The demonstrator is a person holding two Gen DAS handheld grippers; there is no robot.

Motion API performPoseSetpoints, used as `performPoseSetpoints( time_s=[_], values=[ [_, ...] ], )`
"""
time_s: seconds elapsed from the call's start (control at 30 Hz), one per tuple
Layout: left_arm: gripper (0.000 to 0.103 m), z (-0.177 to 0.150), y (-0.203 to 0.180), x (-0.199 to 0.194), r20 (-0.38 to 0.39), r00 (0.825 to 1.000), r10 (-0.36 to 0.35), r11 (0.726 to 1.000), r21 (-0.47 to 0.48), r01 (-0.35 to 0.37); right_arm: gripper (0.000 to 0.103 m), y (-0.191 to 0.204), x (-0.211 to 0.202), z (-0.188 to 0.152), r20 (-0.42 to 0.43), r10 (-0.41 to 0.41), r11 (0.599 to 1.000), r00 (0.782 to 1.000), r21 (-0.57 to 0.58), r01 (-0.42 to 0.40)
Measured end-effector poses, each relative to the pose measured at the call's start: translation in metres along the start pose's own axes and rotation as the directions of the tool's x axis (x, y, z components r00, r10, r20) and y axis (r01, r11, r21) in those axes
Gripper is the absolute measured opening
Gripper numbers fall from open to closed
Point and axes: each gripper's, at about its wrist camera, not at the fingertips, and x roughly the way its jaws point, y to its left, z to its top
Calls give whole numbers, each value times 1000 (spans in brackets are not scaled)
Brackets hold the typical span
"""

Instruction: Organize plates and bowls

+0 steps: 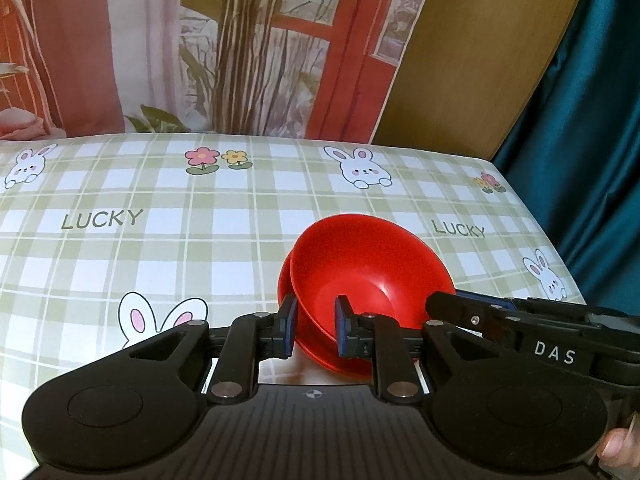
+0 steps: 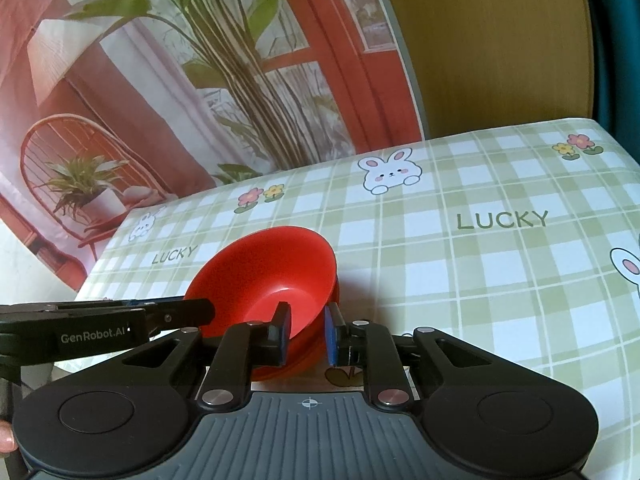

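Two red bowls sit nested over the checked tablecloth. The inner bowl is tilted inside the outer bowl. My left gripper is shut on their near rim, one pad outside the outer bowl and one inside the inner bowl. My right gripper clamps the stacked rims from the other side, where the inner bowl and outer bowl show again. Each gripper appears in the other's view: the right gripper and the left gripper. I cannot tell whether the stack rests on the cloth.
A printed backdrop with a plant and red window hangs behind the table. A wooden panel and a teal curtain stand to the right, past the table's right edge. A thumb shows at the bottom right.
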Motion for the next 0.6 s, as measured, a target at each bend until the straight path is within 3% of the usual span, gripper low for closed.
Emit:
performPoseSetpoints(
  time_s=[0.33,0.6],
  values=[
    [22,4,7,3,8,1000,23,999,-33,-22,18,-8,3,-1,-4,-9,1000,1000,20,9],
    [28,3,11,17,-19,999,29,998,-53,-30,18,-11,11,-2,-8,-1,999,1000,35,1]
  ],
)
